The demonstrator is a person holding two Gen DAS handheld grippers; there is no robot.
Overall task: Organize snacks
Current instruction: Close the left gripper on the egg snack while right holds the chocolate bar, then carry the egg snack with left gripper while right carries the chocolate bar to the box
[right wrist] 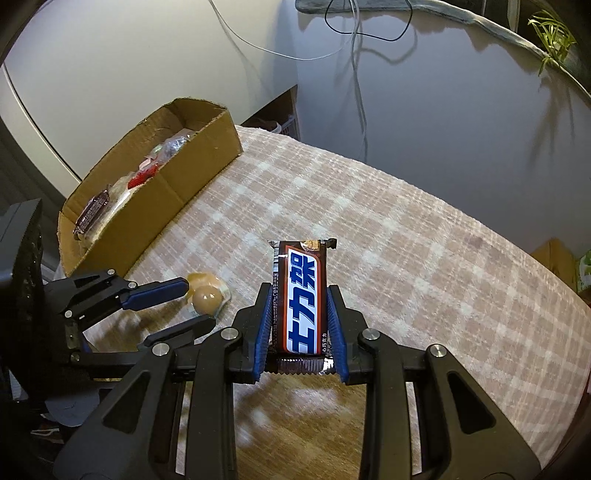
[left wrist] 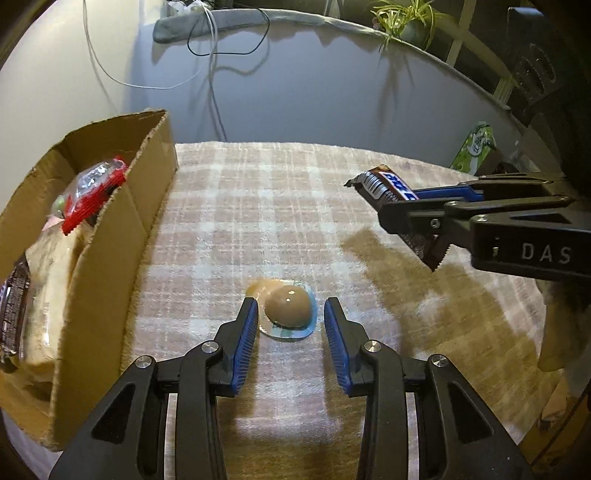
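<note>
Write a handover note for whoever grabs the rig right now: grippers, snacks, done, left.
Left gripper: open, pads either side of the jelly cup on the cloth, not gripping.
Right gripper: shut on the chocolate bar, held off the cloth.
Box at the cloth's left edge already holds several snacks, including a red packet.
Left: box the bar, then grip and box the cup.

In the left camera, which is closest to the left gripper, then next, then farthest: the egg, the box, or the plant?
From the left gripper:
1. Egg, right between its fingers.
2. Box, on its left side.
3. Plant, far back on the right.
</note>
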